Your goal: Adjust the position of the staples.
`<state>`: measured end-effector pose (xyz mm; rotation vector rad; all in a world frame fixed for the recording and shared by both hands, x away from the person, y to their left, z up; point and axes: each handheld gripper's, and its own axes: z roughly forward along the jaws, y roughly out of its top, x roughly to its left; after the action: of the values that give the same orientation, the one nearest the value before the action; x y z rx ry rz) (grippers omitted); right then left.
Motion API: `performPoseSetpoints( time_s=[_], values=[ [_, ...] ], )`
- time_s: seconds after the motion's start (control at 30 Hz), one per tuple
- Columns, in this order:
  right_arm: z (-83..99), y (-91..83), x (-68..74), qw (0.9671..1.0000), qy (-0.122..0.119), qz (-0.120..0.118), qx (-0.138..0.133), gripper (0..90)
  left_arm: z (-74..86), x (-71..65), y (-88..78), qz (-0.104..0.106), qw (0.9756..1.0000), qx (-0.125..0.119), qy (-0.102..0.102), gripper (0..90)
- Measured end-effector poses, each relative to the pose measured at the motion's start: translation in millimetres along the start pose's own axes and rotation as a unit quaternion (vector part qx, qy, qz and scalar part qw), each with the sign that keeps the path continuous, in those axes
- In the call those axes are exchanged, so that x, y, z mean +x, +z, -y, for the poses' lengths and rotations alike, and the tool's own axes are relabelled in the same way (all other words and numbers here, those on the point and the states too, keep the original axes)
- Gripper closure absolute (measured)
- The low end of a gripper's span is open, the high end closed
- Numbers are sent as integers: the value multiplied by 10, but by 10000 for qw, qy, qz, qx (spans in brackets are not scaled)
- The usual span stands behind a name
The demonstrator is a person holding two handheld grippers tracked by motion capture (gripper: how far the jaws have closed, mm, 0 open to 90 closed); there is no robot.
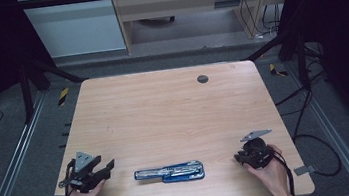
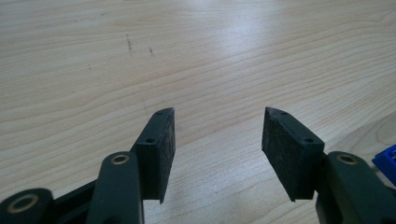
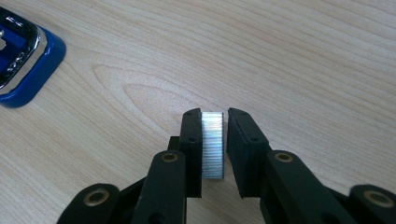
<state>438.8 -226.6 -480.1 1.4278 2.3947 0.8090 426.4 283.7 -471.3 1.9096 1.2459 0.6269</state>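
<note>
From above, the blue-and-chrome metal stapler (image 1: 169,173) lies opened flat between my left gripper (image 1: 105,171) and right gripper (image 1: 238,159). In the left gripper view my fingers (image 2: 161,149) stand wide apart over bare wooden table (image 2: 210,56), holding nothing. In the right gripper view my fingers (image 3: 192,149) are nearly closed around a shiny silver strip of staples (image 3: 213,144), which lies against one pad with a sliver of gap at the other.

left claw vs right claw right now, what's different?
Opening: left claw stands wide; right claw is nearly closed.
Load: left claw has bare table between its pads; right claw has a staple strip between them, against one pad, thin gap at the other.
Shared: both sit low near the table's front edge, flanking the stapler.
</note>
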Motion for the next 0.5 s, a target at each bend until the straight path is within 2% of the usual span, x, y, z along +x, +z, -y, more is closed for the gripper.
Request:
performPoseSetpoints(
  time_s=[0.5],
  values=[
    [-6,17,-6,10000,-3,-10,86,785,-1,-5,5,-5,10000,43,52,447]
  ],
)
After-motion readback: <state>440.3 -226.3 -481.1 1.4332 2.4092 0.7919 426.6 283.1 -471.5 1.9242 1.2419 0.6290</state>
